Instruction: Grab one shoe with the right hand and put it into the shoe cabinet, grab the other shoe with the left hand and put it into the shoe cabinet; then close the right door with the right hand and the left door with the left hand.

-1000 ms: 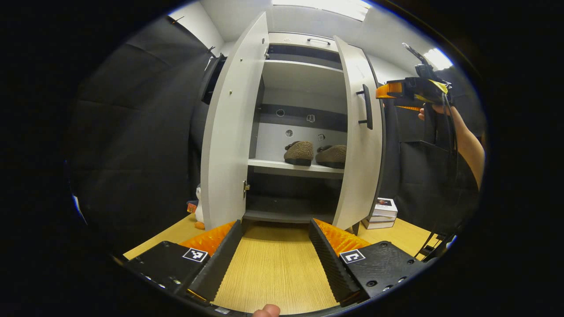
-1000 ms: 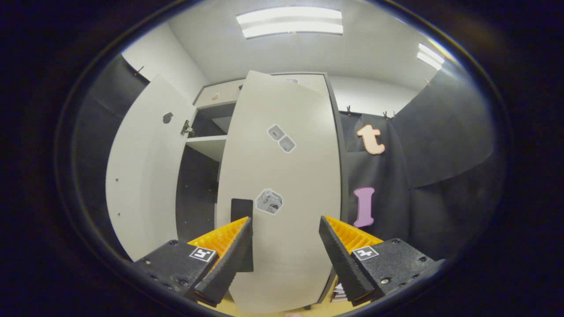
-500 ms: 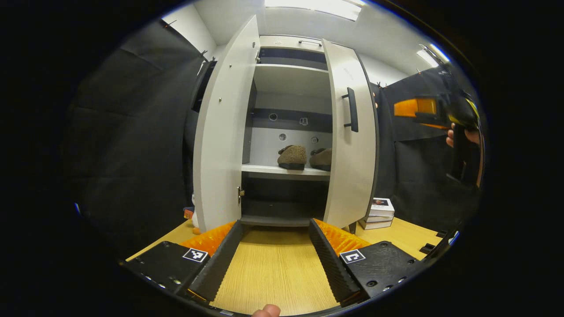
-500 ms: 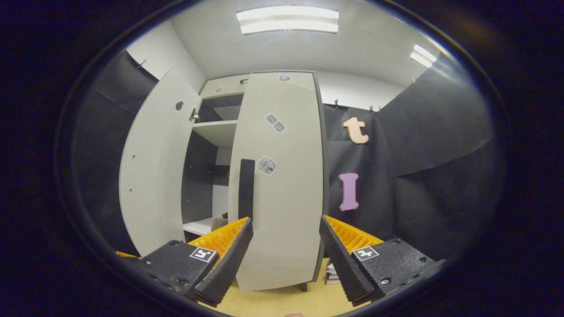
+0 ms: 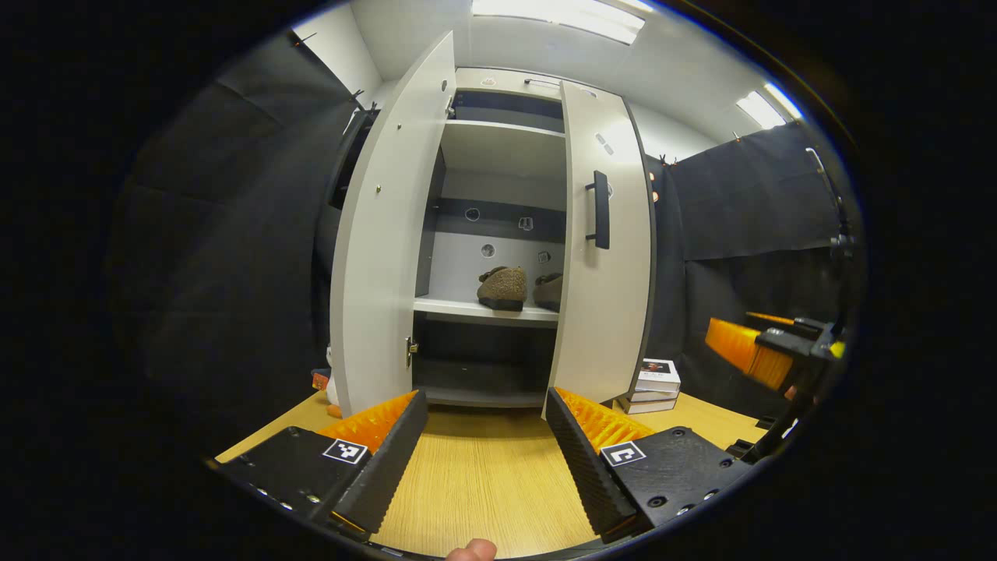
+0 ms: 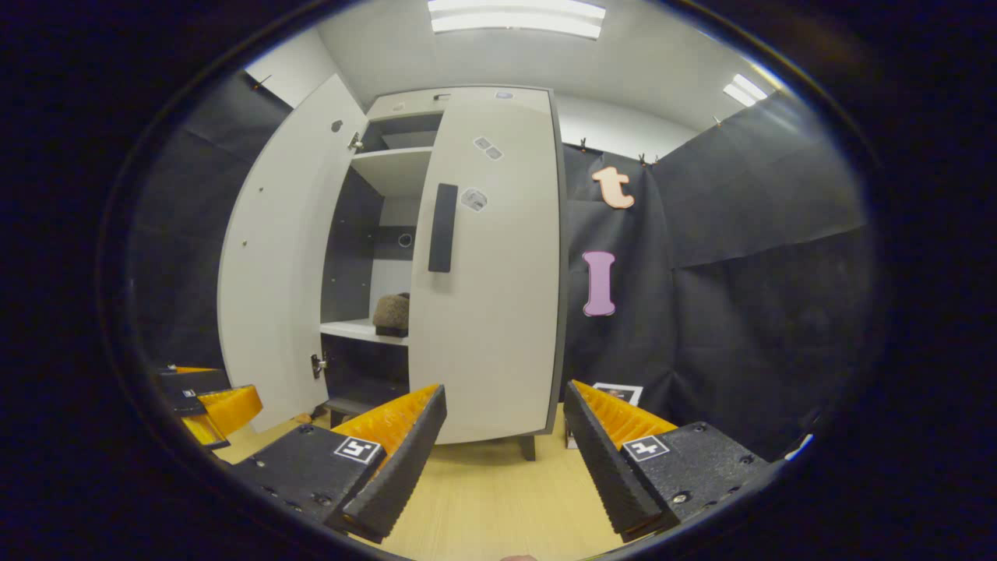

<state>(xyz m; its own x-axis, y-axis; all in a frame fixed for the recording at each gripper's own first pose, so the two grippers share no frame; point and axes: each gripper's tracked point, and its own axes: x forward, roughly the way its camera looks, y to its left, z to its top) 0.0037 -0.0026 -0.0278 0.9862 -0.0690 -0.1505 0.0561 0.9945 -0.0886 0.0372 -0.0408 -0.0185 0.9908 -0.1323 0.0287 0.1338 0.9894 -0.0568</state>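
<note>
Two brown fuzzy shoes, one (image 5: 502, 287) beside the other (image 5: 549, 290), sit side by side on the middle shelf of the white shoe cabinet. Its left door (image 5: 382, 234) stands wide open. The right door (image 5: 604, 265), with a dark handle (image 5: 600, 209), is mostly swung in, leaving a gap. My left gripper (image 5: 486, 397) is open and empty over the wooden floor, well short of the cabinet. In the right gripper view, my right gripper (image 6: 505, 388) is open and empty, back from the right door (image 6: 491, 296); one shoe (image 6: 392, 313) peeks through the gap.
A stack of books (image 5: 658, 382) lies on the floor right of the cabinet. A small toy (image 5: 327, 383) sits behind the left door. Black cloth walls close in both sides. The left gripper (image 6: 206, 401) shows low at the left of the right gripper view.
The right door has swung further toward shut. My right gripper has dropped down and pulled back from the door. The left gripper has barely moved.
</note>
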